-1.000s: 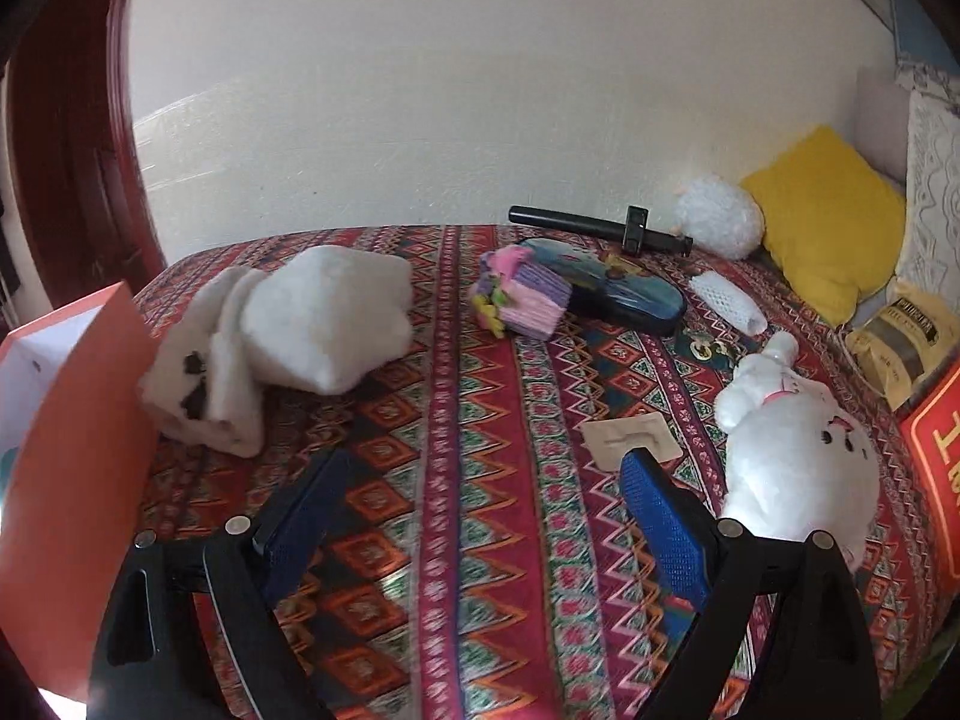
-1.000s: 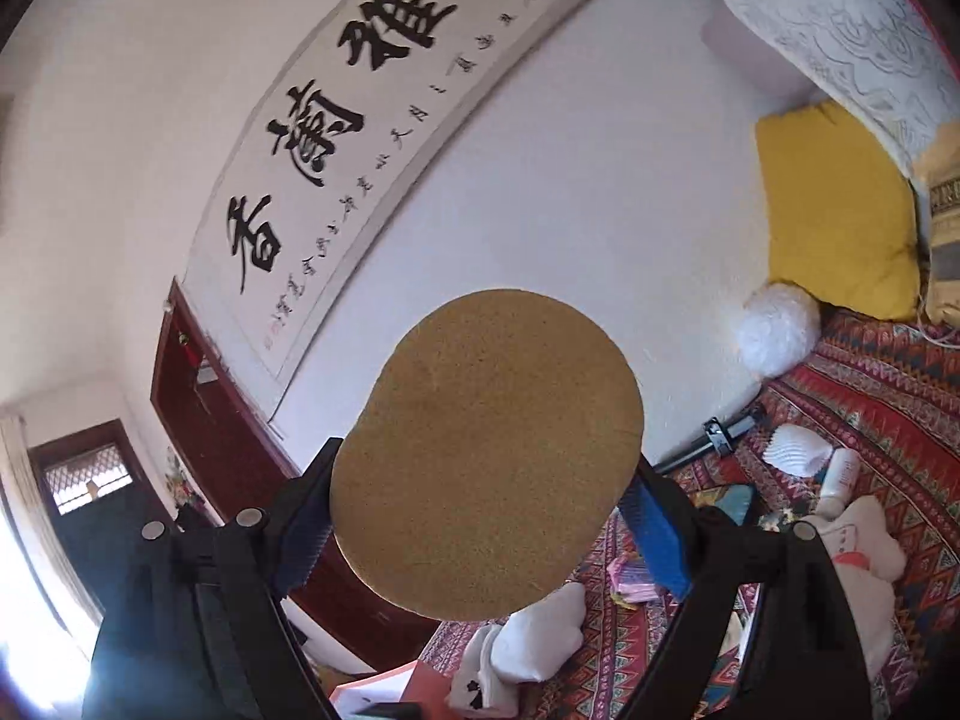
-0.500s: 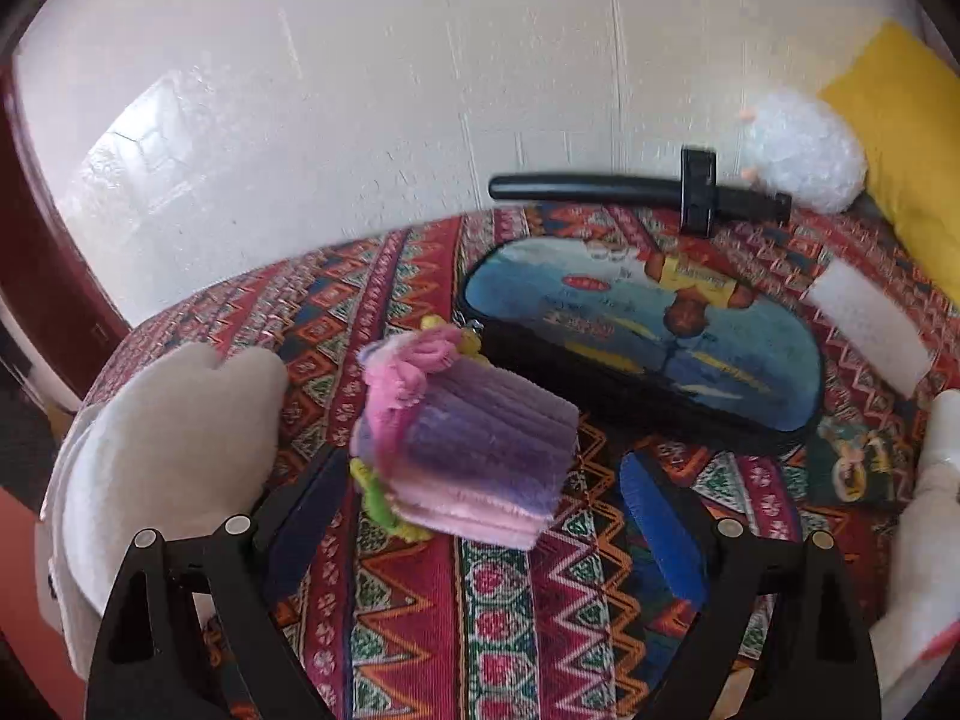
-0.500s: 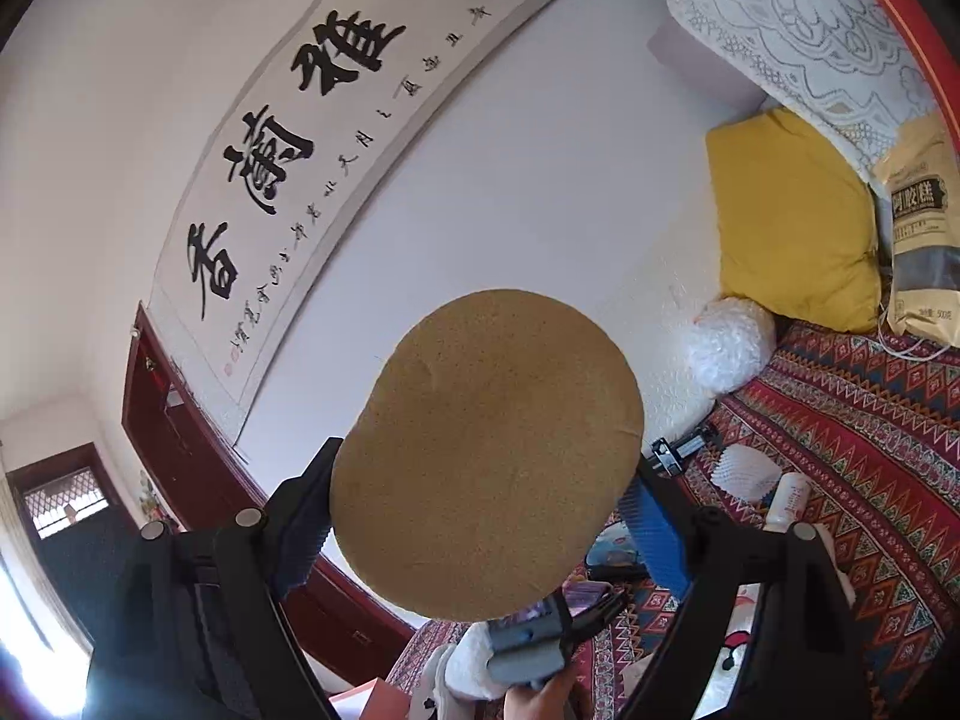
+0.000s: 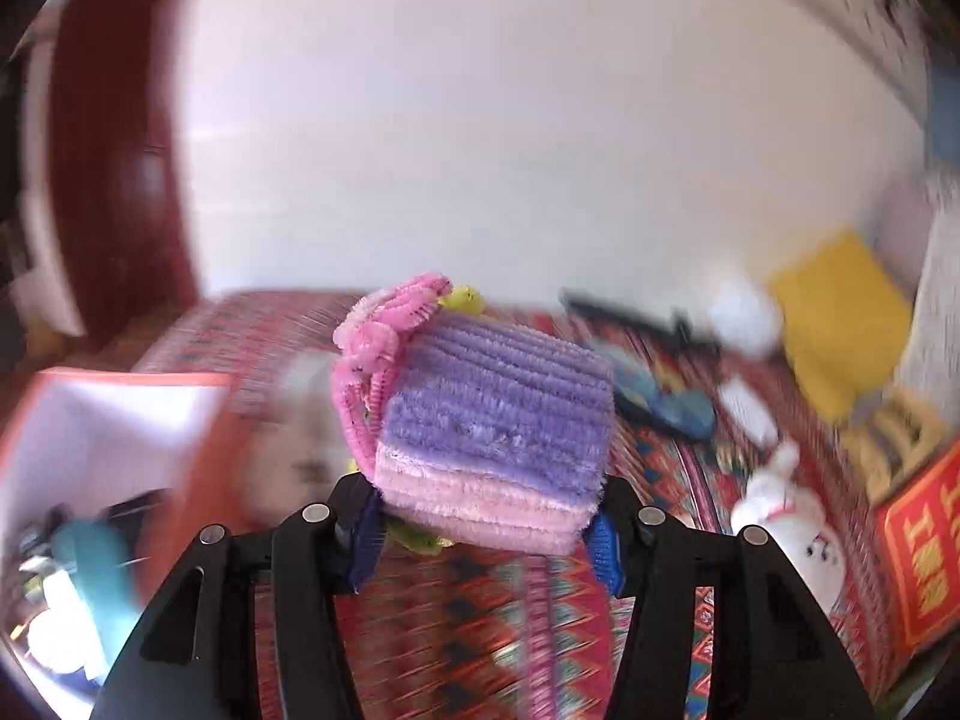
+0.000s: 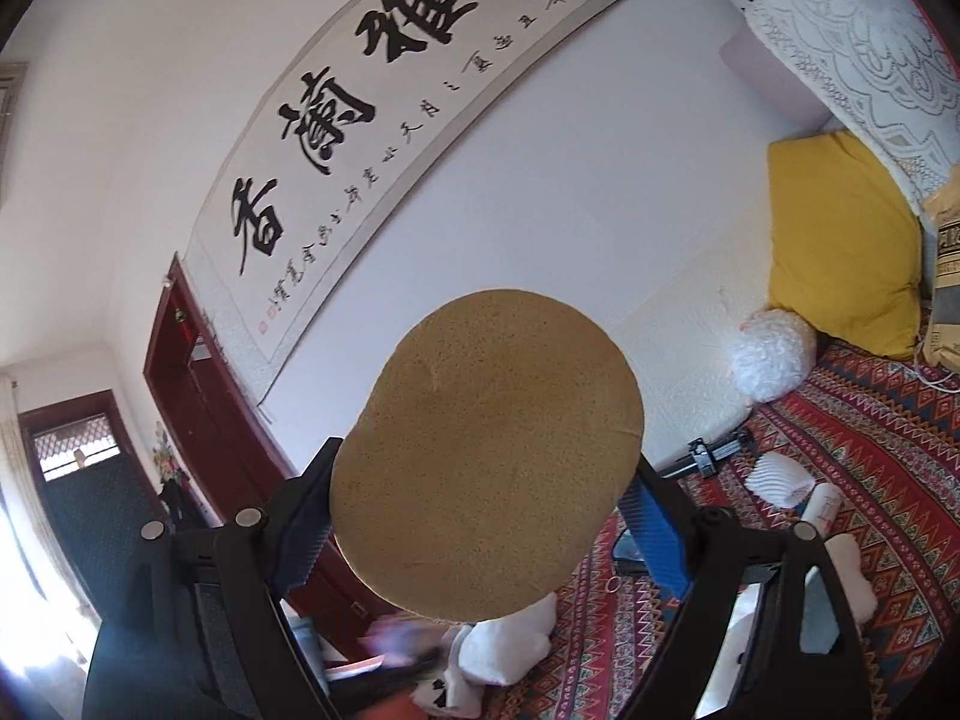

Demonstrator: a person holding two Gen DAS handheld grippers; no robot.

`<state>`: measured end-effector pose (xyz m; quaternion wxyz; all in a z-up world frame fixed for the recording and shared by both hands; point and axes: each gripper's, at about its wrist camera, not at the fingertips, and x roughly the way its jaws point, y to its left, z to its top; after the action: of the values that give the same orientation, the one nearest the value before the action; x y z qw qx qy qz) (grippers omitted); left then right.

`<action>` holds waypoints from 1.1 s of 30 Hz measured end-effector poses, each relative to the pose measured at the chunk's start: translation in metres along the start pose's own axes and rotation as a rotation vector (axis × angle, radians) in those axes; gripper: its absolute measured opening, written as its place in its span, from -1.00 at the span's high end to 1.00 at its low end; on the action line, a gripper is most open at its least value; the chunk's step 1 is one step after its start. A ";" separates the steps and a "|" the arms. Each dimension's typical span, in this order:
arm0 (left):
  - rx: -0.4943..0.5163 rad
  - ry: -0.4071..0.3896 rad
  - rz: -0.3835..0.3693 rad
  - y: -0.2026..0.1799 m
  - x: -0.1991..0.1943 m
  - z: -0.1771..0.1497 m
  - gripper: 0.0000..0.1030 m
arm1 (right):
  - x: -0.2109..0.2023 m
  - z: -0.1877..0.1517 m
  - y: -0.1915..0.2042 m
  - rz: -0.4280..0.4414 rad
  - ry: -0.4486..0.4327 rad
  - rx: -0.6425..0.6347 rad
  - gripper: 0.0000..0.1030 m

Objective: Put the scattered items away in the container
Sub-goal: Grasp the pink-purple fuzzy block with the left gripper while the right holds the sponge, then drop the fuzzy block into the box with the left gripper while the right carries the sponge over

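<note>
My left gripper (image 5: 483, 531) is shut on a fuzzy purple and pink block with pink and yellow-green trim (image 5: 492, 414) and holds it above the patterned bed cover (image 5: 510, 630). An orange box with a white inside (image 5: 114, 420) stands at the left and holds several items. My right gripper (image 6: 480, 516) is shut on a round tan cork pad (image 6: 486, 456) and holds it high, facing the wall. A white plush rabbit (image 5: 786, 510) lies on the bed at the right.
A blue-topped black case (image 5: 660, 402), a black rod (image 5: 636, 315), a white fluffy ball (image 6: 771, 351) and a yellow cushion (image 6: 840, 240) lie toward the back. A red box (image 5: 924, 546) sits at the right edge. White plush (image 6: 504, 648) lies near the orange box.
My left gripper closed on the purple and pink block, lifted it off the bed and swung left toward the orange box. My right gripper kept hold of the cork pad and tilted slightly.
</note>
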<state>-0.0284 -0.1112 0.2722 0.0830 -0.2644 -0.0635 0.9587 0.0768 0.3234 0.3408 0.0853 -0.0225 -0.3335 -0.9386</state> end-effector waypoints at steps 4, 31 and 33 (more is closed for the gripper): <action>-0.133 -0.178 0.172 0.103 -0.087 0.010 -0.04 | 0.001 -0.011 0.026 0.030 0.018 -0.030 -0.67; -0.278 -0.004 0.260 0.241 -0.046 -0.028 -0.48 | 0.039 -0.124 0.162 0.216 0.246 -0.278 -0.67; -0.286 -0.017 0.271 0.243 -0.049 -0.028 -0.57 | 0.040 -0.124 0.161 0.218 0.250 -0.277 -0.67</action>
<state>-0.0029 -0.3564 0.2320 -0.0856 -0.2715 -0.1636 0.9446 0.0676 0.1165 0.3485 0.2229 0.0468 -0.1838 -0.9562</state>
